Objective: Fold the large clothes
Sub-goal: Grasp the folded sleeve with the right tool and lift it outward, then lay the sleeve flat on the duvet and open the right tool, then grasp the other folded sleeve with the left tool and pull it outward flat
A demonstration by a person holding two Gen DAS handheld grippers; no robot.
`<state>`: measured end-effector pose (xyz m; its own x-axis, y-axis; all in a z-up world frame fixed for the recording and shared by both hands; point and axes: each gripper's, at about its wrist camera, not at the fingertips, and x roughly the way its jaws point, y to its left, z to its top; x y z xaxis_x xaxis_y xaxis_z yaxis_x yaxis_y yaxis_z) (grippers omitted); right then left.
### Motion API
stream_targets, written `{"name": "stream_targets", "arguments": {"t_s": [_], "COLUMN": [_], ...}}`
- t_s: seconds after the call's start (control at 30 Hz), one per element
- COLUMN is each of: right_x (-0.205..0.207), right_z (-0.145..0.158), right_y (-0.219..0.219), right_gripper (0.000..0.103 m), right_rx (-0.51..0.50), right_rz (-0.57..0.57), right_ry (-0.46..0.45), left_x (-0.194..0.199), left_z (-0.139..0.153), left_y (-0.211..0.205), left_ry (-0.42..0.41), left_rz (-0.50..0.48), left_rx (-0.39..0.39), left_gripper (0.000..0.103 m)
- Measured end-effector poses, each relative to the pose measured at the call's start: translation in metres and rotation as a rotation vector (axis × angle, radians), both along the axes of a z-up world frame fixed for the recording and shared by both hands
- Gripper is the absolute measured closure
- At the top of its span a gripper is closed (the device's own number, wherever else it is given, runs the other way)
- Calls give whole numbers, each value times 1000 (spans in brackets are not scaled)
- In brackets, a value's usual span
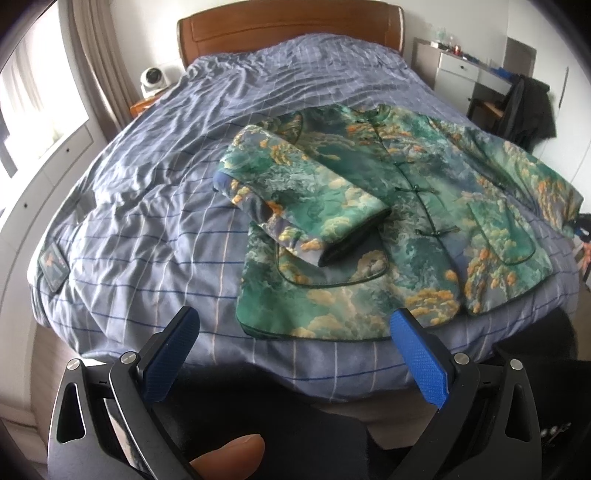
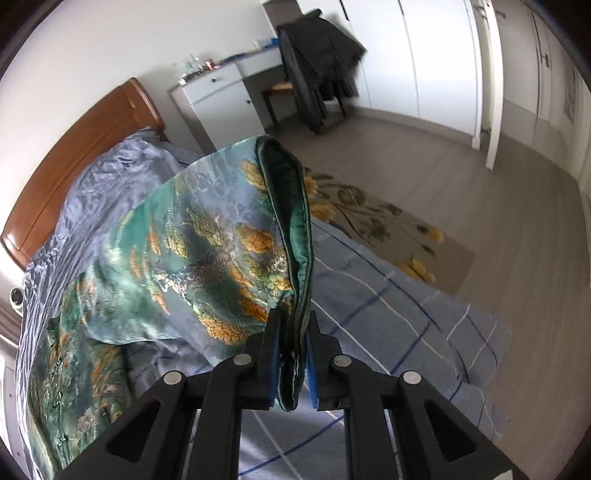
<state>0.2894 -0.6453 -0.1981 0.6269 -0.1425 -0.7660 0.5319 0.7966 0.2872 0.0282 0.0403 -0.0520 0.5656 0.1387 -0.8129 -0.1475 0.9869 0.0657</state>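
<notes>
A green jacket with orange cloud print lies front-up on the bed, knot buttons down its middle. Its left sleeve is folded across the chest. My left gripper is open and empty, just short of the jacket's hem at the foot of the bed. My right gripper is shut on the cuff of the right sleeve and holds it lifted above the bed's right side. The right gripper itself does not show in the left wrist view.
The bed has a blue checked duvet and a wooden headboard. A white dresser and a chair draped with dark clothes stand to the right. A floral rug lies on the floor beside the bed.
</notes>
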Motion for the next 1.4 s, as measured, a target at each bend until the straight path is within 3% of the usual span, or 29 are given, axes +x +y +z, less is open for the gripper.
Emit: {"name": "stream_targets", "arguments": {"t_s": [0.1, 0.23, 0.4, 0.47, 0.53, 0.6, 0.73, 0.8, 0.83, 0.9, 1.0, 1.07, 1.13, 1.17, 1.23, 1.4], "right_x": [-7, -26, -42, -44, -46, -47, -54, -64, -68, -79, -96, -106, -117, -124, -129, -133], "right_z": [-2, 12, 28, 28, 28, 27, 25, 27, 29, 33, 39, 44, 48, 51, 56, 66], "right_y": [-18, -39, -22, -10, -4, 9, 57, 87, 100, 128, 162, 182, 196, 205, 217, 243], "right_gripper": [68, 68, 68, 68, 68, 68, 68, 68, 68, 68, 67, 67, 67, 67, 67, 67], "right_rx": [-3, -22, -116, -116, -89, -65, -79, -85, -91, -102, -102, -102, -114, -124, -116, -93], "right_rz": [-95, -165, -78, -17, 18, 46, 157, 234, 265, 332, 406, 449, 480, 497, 518, 552], "right_ry": [8, -27, -23, -17, -15, -22, -19, -21, -22, -27, -42, -50, -61, -68, -81, -110], "left_x": [3, 4, 18, 24, 31, 39, 68, 82, 90, 105, 132, 153, 171, 176, 174, 154], "left_z": [0, -2, -16, -20, -21, -21, -26, -38, -51, -75, -105, -115, -113, -106, -89, -31], "left_y": [1, 5, 8, 8, 6, 3, -6, -22, -36, -52, -57, -50, -32, -21, -3, 58], "left_ry": [3, 1, 41, 47, 21, -6, -29, -6, 0, 18, 73, 107, 166, 162, 125, -20], "left_rz": [-2, 2, 6, -7, -37, -87, -290, -433, -531, -629, -665, -649, -615, -588, -555, -397], "left_rx": [14, 22, 34, 26, 72, 118, 178, 239, 306, 409, 461, 426, 252, 180, 81, -23], "left_gripper": [0, 0, 0, 0, 0, 0, 1, 1, 0, 0, 1, 22, 77, 90, 93, 94]}}
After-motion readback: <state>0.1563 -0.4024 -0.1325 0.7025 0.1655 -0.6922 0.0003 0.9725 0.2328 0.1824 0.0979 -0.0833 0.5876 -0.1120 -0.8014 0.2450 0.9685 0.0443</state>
